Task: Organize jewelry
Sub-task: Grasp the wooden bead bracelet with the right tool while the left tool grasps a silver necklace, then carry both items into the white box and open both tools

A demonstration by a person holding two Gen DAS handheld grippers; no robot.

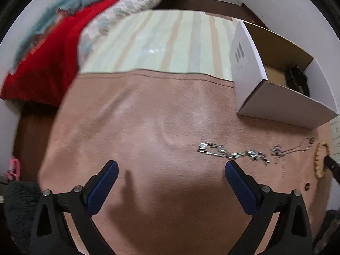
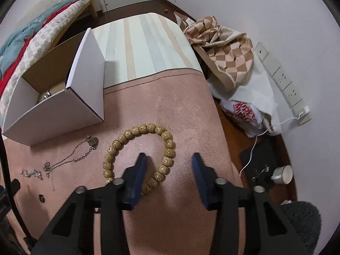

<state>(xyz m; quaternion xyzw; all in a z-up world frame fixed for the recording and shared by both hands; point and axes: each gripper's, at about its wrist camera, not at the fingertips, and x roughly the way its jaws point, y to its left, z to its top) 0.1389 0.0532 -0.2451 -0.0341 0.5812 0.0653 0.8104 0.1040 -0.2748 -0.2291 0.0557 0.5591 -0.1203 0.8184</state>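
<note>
A tan beaded bracelet [image 2: 136, 130] lies in a loop on the pink cloth [image 2: 174, 110]. My right gripper [image 2: 170, 159] stands over its right side, one blue finger inside the loop and the other outside; the pads do not touch the beads. A thin chain necklace [image 2: 80, 155] and a chunky silver chain [image 2: 31, 173] lie to the left. My left gripper [image 1: 171, 167] is open wide over bare cloth, with the silver chain [image 1: 231, 153] just beyond its right finger. The bracelet [image 1: 319, 161] shows at the far right of the left wrist view. The open white box [image 1: 276, 104] holds a dark item [image 1: 297, 78].
The white box [image 2: 53, 114] stands at the cloth's back left, something shiny [image 2: 47, 95] inside. Striped tabletop [image 2: 148, 42] extends behind. Bedding [image 1: 63, 31] is at the left. Bags [image 2: 233, 53], a wall socket strip [image 2: 284, 80], a cable and a cup [image 2: 282, 174] are on the right.
</note>
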